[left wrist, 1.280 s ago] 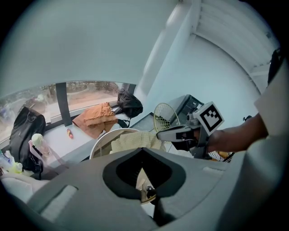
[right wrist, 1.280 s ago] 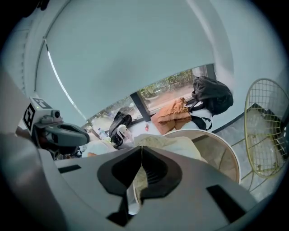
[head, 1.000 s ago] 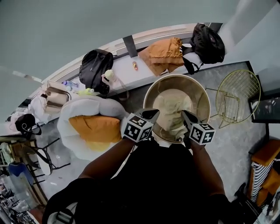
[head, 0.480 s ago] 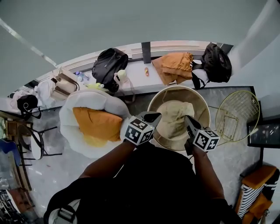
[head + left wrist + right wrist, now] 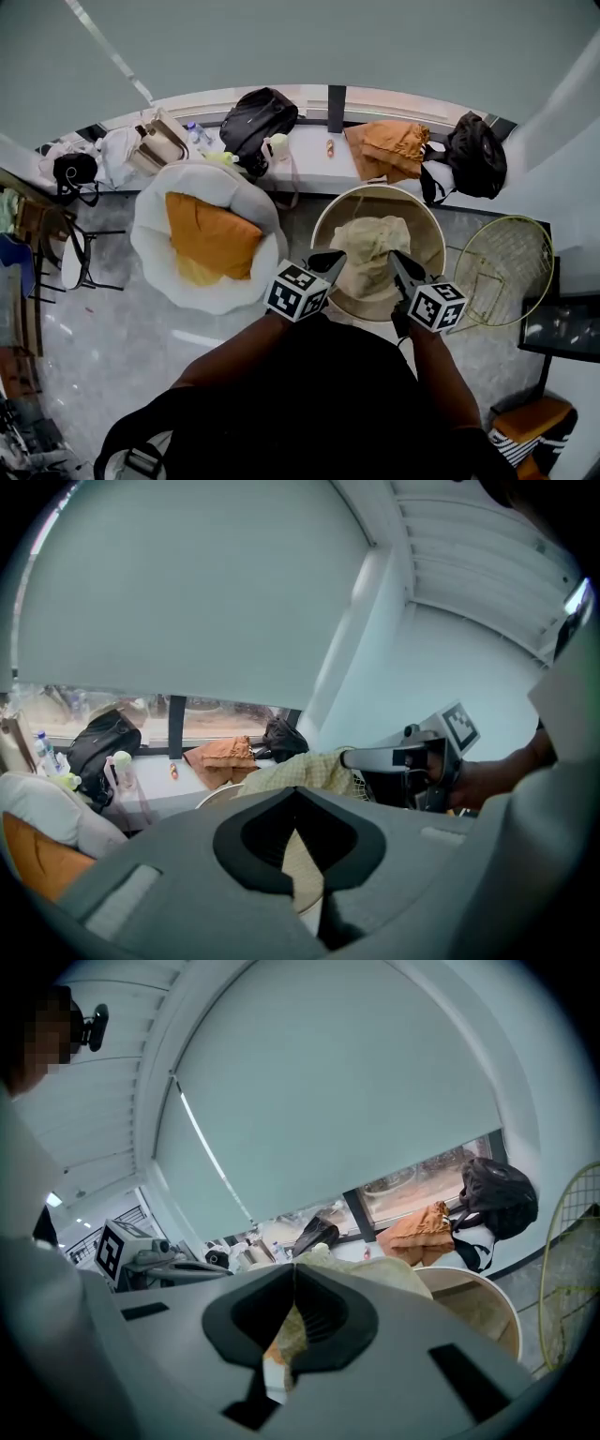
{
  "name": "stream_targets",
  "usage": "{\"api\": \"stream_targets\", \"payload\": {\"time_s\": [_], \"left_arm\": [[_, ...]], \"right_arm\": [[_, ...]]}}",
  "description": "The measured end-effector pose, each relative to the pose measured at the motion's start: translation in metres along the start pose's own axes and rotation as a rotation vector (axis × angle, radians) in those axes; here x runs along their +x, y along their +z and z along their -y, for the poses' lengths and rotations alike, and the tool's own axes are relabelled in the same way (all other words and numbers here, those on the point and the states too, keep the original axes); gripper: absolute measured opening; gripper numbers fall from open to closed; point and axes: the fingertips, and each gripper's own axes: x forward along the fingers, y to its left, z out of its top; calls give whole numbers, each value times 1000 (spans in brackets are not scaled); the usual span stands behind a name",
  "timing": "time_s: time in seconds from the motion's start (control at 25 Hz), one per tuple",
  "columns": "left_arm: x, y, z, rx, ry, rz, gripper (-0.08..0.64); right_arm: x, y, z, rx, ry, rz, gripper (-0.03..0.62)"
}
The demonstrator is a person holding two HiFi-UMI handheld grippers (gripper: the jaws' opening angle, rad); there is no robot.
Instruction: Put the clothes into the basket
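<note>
A pale yellow checked cloth [image 5: 367,246] hangs between my two grippers over the round beige basket [image 5: 427,220], its lower part down inside. My left gripper [image 5: 334,256] is shut on the cloth's left edge and my right gripper [image 5: 395,256] on its right edge. In the left gripper view the jaws [image 5: 295,793] meet on the cloth [image 5: 302,766], with the right gripper [image 5: 412,757] beyond it. The right gripper view shows its jaws [image 5: 294,1269] pinching the cloth [image 5: 380,1269] above the basket [image 5: 473,1283].
A white round chair with an orange cushion [image 5: 208,234] stands left of the basket. A gold wire stand [image 5: 506,267] is to its right. On the window sill lie a black backpack [image 5: 259,117], an orange garment [image 5: 394,148] and a black bag [image 5: 478,155].
Both grippers have risen, drawing the yellow cloth up out of the basket. The head view has swung, so the chair and sill now sit further right.
</note>
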Motion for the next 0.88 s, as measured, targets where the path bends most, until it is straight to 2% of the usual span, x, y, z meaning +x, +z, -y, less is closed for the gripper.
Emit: {"api": "stream_targets", "payload": {"time_s": [0.44, 0.64, 0.88], "left_arm": [[-44, -54, 51, -93, 181, 69, 0], [-67, -72, 59, -132, 284, 92, 0], [-121, -103, 68, -189, 431, 135, 0]], "right_arm": [[-51, -55, -28, -46, 171, -94, 22], [-49, -70, -47, -82, 268, -123, 21], [-47, -93, -91, -114, 406, -163, 21]]}}
